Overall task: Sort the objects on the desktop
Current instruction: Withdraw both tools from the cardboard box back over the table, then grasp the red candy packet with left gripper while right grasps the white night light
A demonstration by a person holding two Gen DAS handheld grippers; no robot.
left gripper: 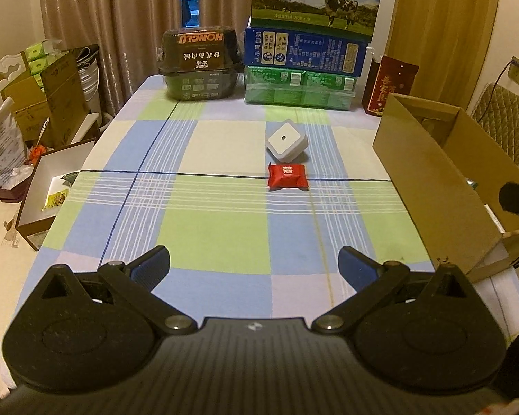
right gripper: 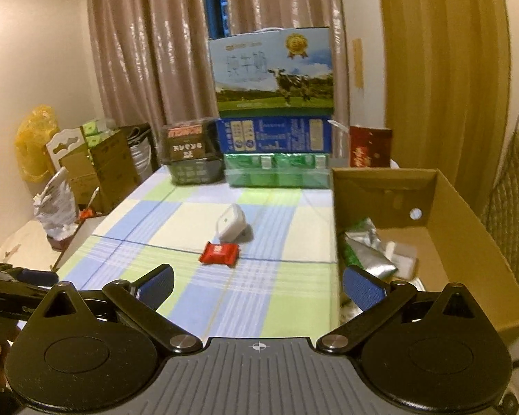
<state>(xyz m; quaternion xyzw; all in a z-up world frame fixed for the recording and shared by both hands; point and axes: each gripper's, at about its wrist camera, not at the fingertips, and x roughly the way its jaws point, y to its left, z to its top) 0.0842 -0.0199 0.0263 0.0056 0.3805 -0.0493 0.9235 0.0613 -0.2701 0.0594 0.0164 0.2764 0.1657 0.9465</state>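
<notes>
Grippers L [left gripper: 254,263] & R [right gripper: 257,282] both spread wide, empty; red packet [left gripper: 288,176] touching white cube [left gripper: 286,140] on tablecloth [left gripper: 218,228]

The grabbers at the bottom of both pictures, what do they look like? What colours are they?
Both look alike. The left gripper has a dark grey ribbed body with a small white mark, two rounded black side plates, silver bolts and black link bars. Its fingers carry blue textured pads. The right gripper is the same, with a small white crosshair mark and blue-padded fingers. No cables show on either.
</notes>
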